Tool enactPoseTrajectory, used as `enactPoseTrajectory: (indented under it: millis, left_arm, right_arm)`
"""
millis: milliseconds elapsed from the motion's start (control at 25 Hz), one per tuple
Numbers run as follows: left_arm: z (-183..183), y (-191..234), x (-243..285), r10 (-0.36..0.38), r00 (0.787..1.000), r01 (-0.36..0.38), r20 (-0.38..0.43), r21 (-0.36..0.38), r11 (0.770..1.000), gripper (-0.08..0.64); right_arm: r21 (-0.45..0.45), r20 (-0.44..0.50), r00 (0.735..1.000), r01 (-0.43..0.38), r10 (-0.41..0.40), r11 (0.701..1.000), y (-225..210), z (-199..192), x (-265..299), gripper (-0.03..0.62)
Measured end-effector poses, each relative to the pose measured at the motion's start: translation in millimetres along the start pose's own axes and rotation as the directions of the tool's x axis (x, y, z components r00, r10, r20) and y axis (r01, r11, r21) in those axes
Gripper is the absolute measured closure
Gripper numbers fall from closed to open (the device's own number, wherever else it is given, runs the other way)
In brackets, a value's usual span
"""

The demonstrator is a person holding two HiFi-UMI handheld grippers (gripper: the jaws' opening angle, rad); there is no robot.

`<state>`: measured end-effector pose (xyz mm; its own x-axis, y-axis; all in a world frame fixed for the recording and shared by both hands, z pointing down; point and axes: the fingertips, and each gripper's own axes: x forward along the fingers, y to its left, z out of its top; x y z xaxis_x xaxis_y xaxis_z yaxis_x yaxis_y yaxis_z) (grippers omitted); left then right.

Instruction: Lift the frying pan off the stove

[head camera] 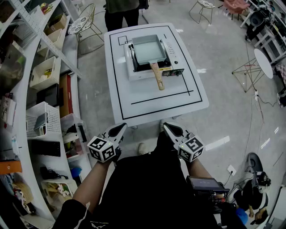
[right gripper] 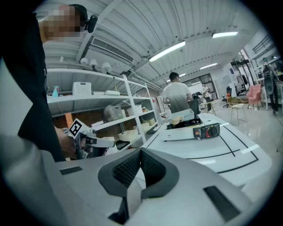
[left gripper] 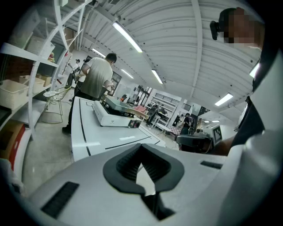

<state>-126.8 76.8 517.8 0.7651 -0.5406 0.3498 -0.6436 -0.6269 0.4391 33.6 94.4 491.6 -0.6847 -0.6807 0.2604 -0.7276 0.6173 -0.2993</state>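
A pale rectangular frying pan [head camera: 149, 48] with a wooden handle [head camera: 157, 76] rests on a white portable stove [head camera: 151, 62] at the far half of the white table [head camera: 134, 100]. The stove [left gripper: 110, 115] also shows in the left gripper view, and the pan [right gripper: 189, 115] in the right gripper view. Both grippers hover near the person's body, short of the table's near edge. My left gripper [head camera: 124, 127] is shut and empty. My right gripper [head camera: 164, 126] is shut and empty too, well back from the pan handle.
White shelving [head camera: 44, 67] with bins and boxes lines the left side. A person [head camera: 121, 11] stands beyond the table's far end. Wire chairs [head camera: 87, 24] stand at the back. Cables and gear [head camera: 257, 179] lie on the floor at right.
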Motion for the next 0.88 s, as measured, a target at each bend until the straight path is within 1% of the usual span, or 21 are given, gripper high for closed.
enactPoseTrajectory:
  millis: [120, 280, 440, 640, 880]
  left_arm:
    - [-11.5, -3.3, -13.8, 0.007, 1.000, -0.007, -0.008, 0.001, 1.000, 0.552]
    - [-20.1, -5.9, -29.2, 0.017, 1.000, -0.017, -0.006, 0.004, 1.000, 0.552]
    - [-23.1, -7.3, -39.1, 0.021, 1.000, -0.021, 0.001, 0.014, 1.000, 0.552]
    - [-24.9, -10.8, -44.8, 0.019, 1.000, -0.019, 0.011, 0.009, 1.000, 0.552]
    - [-23.2, -14.2, -46.9, 0.018, 1.000, -0.018, 0.026, 0.011, 1.000, 0.552]
  right_arm:
    - [-0.011, -0.001, 1.000, -0.018, 0.018, 1.000, 11.9, -14.1, -6.5, 0.568]
    - [-0.021, -0.003, 1.000, -0.021, 0.021, 1.000, 25.0, -20.3, -10.9, 0.568]
    - [-0.025, 0.005, 1.000, -0.026, 0.026, 0.999, 33.1, -20.2, -11.1, 0.568]
    - [-0.033, 0.015, 1.000, -0.020, 0.021, 0.999, 39.8, -16.7, -13.8, 0.568]
    - [-0.043, 0.010, 1.000, -0.014, 0.014, 0.999, 39.5, -14.2, -14.7, 0.568]
